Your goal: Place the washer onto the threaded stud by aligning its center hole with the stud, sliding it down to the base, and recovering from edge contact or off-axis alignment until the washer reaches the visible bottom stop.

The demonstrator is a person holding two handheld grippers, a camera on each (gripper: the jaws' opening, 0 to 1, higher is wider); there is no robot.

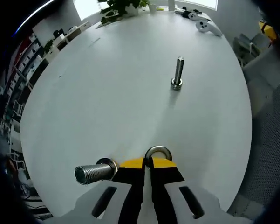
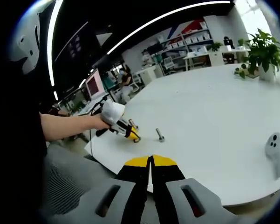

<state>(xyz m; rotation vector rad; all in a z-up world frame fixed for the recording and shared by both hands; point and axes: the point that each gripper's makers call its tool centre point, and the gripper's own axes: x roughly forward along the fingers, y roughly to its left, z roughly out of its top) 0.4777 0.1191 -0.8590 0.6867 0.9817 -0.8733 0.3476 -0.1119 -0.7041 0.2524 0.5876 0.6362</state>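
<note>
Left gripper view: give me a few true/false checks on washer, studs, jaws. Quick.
1. The left gripper holds the washer edge-on between its jaw tips. True.
2. The washer is already seated on the upright stud. False: it is in the jaws, well short of that stud.
3. A second bolt lies on its side beside the left jaws. True.
4. The upright stud lies flat on the white table. False: it stands upright.
5. The right gripper is wide open. False: its jaws meet, with nothing between them.
</note>
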